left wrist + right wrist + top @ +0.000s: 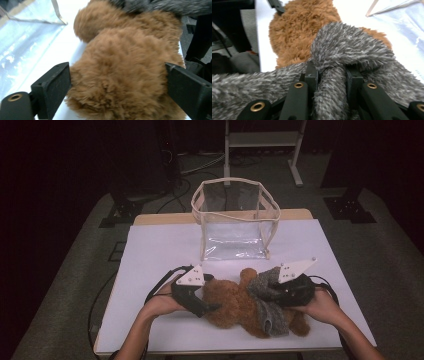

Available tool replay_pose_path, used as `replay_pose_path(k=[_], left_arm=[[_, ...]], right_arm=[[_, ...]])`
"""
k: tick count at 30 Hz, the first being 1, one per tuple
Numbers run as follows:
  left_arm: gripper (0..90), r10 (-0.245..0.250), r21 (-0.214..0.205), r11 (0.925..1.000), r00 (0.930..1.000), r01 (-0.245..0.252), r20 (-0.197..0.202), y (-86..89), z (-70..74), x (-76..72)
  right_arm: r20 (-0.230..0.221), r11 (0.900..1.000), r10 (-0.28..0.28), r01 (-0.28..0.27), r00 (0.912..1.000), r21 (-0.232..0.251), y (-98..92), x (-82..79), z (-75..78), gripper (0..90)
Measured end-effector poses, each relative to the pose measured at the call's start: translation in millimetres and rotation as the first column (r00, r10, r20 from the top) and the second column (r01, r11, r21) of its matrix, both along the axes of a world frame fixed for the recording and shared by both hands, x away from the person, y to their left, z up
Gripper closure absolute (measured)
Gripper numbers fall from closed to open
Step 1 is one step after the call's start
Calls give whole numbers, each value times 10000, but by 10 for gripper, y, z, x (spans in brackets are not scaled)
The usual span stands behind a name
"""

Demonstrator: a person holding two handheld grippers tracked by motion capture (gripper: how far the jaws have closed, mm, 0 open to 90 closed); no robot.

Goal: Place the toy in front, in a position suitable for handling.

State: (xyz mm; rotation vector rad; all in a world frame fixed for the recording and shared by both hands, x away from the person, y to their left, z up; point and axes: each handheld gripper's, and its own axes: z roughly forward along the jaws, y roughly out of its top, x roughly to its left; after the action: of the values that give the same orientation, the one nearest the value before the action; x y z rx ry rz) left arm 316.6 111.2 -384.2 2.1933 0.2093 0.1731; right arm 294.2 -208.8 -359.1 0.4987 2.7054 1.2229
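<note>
L gripper (117,82) clamps wide round the brown teddy bear (235,307) – prob. to steady it. R gripper (331,75) pinches the grey scarf (352,47) just ahead – jaws narrow on a fold, likely for wrapping.

Brown teddy bear (232,306) – speckled grey scarf (267,307) – white table (150,255).
</note>
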Motion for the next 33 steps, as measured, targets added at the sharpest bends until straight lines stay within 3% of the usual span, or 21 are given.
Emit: replay_pose_path(k=[2,5,9,12,14,17,22,27,30,33], left_arm=[[157,-457,131,9989,9987,460,-232,-40,-41,-22],[192,-771,419,9961,9969,776,-131,-83,-72,-65],[214,-891,556,9945,9960,889,19,-91,-64,-101],[223,-900,690,9936,9959,893,77,-89,-65,-116],[227,-877,703,9937,9961,868,89,-83,-68,-117],[230,-899,624,9941,9958,889,143,-74,-68,-117],[229,-940,712,9932,9953,920,251,-76,-59,-122],[229,-963,772,9926,9949,937,300,-84,-52,-124],[232,-1026,789,9919,9940,994,376,-94,-50,-133],[233,-1053,867,9911,9936,1014,416,-95,-46,-138]], right_arm=[[-47,9999,111,-111,9999,32,-20,-34,8,688],[6,9994,236,-236,9997,-243,15,-33,66,687],[160,9975,584,-577,9982,-396,218,59,122,686],[83,9943,980,-975,9952,-431,428,117,73,685],[94,9938,1041,-1036,9945,-414,469,127,60,685],[12,9956,894,-894,9960,-285,370,150,64,685],[-147,9999,-65,66,9999,102,-44,109,77,684],[-95,9971,-754,755,9971,137,-342,72,122,683],[-121,9967,-802,804,9967,107,-360,99,141,683],[-153,9977,-668,670,9976,120,-252,193,145,682]])
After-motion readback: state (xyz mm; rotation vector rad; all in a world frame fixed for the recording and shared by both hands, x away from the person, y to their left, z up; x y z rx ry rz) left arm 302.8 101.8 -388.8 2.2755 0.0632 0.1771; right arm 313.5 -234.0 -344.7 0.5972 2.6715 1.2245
